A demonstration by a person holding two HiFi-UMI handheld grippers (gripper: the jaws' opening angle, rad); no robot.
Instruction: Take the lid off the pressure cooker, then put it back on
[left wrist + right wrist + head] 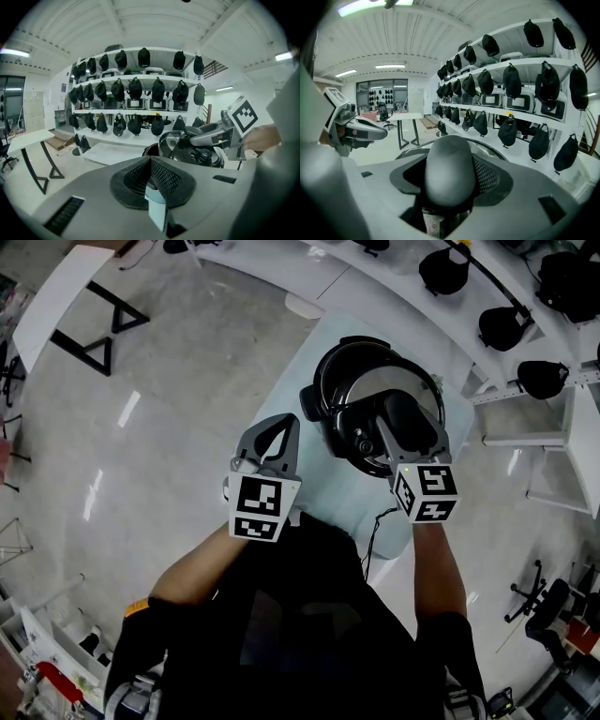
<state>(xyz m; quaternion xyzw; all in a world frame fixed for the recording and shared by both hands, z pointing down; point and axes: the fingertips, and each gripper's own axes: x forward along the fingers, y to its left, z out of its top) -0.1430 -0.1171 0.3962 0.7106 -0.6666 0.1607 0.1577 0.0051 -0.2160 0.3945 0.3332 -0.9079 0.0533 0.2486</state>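
The pressure cooker [317, 401] stands on a light-blue table [298, 367]. Its shiny lid [373, 388] with a black rim lies over the pot, shifted slightly toward me; I cannot tell whether it rests on the pot or is lifted. My right gripper [398, 416] is shut on the lid's thick black handle [449, 166], which fills the space between its jaws. My left gripper [286, 425] hangs beside the cooker over the table's left edge, shut with nothing in it [150, 160]. From the left gripper view, the right gripper [206, 137] sits on top of the lid [174, 139].
A black cord [377, 521] runs off the table's near edge. A curved white shelf unit [412, 292] with several black bags stands just behind the cooker. A white desk on black legs [66, 296] stands at far left. Polished floor lies left of the table.
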